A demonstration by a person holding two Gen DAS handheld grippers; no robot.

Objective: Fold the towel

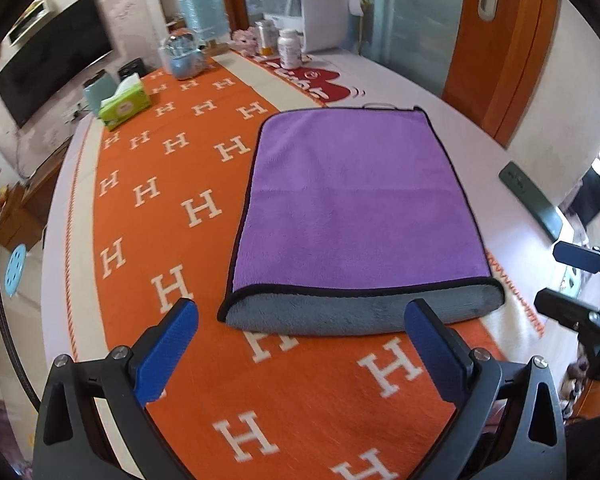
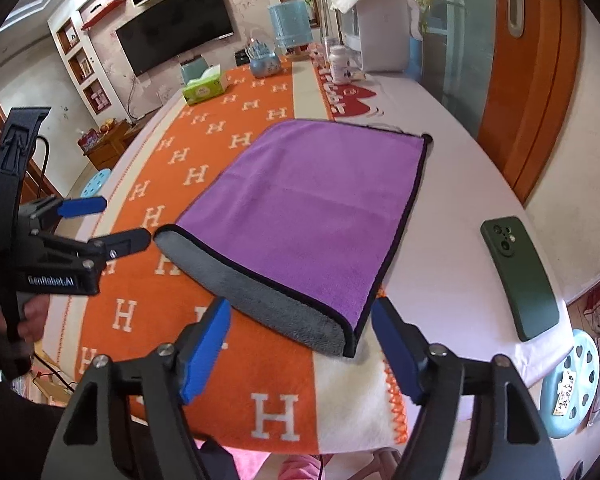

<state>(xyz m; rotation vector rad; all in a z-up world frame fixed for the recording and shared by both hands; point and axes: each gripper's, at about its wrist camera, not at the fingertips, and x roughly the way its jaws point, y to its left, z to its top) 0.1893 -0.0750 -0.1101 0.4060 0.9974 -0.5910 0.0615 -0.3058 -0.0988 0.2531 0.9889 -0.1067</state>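
Note:
A purple towel (image 1: 352, 200) with a grey underside and black trim lies folded over on the orange H-patterned cloth (image 1: 172, 208). Its rounded grey fold faces me. My left gripper (image 1: 300, 344) is open and empty, just in front of the fold's near edge. In the right wrist view the towel (image 2: 312, 208) lies flat, and my right gripper (image 2: 300, 340) is open and empty around the fold's near right corner, without touching it. The left gripper (image 2: 104, 224) also shows there, open, at the fold's left corner. The right gripper (image 1: 568, 280) shows at the right edge of the left wrist view.
A dark green phone (image 2: 520, 280) lies on the white tabletop (image 2: 452, 240) right of the towel. A green tissue box (image 1: 124, 104), a blue globe ornament (image 1: 184, 60), pill bottles (image 1: 290, 48) and a white appliance (image 1: 324, 12) stand at the far end. A light blue stool (image 2: 572, 384) stands beside the table.

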